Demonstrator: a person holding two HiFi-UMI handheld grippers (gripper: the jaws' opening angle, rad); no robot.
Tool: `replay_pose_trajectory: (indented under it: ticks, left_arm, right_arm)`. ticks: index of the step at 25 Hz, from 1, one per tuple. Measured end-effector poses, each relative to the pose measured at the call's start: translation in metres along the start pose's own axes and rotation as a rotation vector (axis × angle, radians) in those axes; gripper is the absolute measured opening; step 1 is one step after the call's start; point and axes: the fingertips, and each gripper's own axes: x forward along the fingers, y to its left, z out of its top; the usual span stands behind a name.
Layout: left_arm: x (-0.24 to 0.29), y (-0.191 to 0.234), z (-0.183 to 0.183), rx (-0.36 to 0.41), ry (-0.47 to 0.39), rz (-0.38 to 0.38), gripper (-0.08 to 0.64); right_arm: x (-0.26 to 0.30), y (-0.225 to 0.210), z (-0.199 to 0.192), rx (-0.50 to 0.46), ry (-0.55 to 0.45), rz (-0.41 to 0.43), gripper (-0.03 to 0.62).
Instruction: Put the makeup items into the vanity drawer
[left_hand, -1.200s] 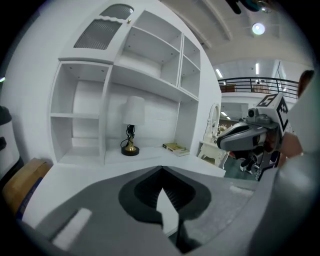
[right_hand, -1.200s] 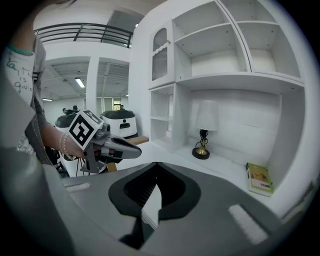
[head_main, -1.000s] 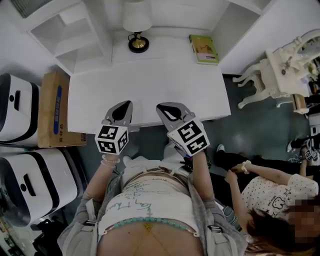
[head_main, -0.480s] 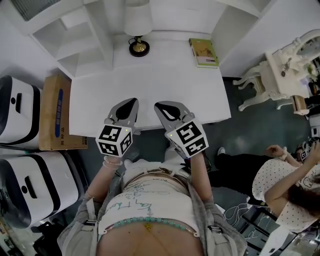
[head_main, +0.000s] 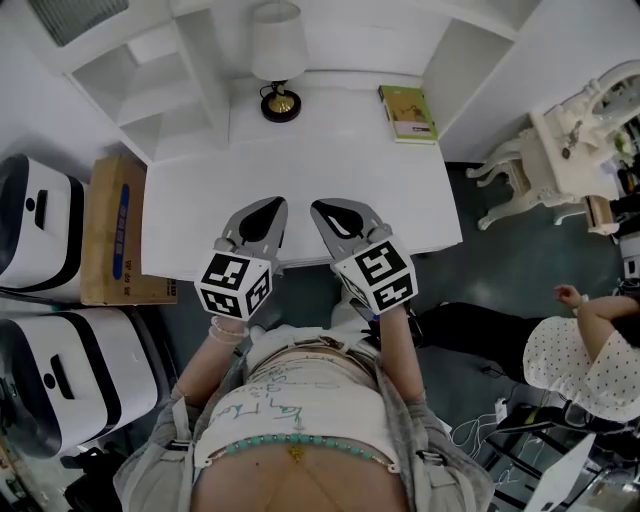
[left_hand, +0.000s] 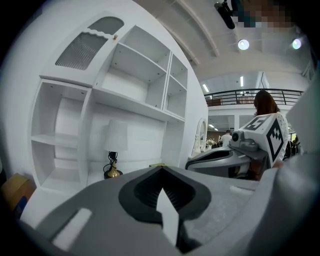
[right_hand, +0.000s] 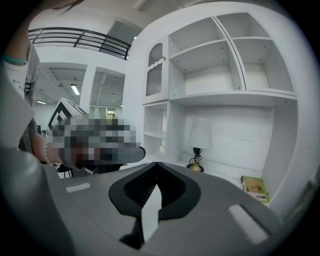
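No makeup items and no open drawer show in any view. The white vanity desk lies below me, bare except for a lamp and a book. My left gripper and right gripper hover side by side over the desk's front edge. Both are shut with nothing between the jaws. In the left gripper view the left gripper points at the shelving, and the right gripper shows beside it. The right gripper faces the same shelves in its own view.
A white-shaded lamp on a brass base and a green book stand at the desk's back. White shelves rise behind. A cardboard box and white cases sit left. An ornate white stand and a person are right.
Both grippers keep nearly the same place, shut. The person at the right has moved away toward the frame's right edge.
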Motion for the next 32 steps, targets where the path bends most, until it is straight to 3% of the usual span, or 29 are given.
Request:
replay_pose_trajectory:
  ticks: [32]
  left_arm:
    - [0.026, -0.018, 0.004, 0.029, 0.023, -0.084, 0.0]
  right_arm:
    - [-0.009, -0.024, -0.002, 0.014, 0.012, -0.06, 0.028]
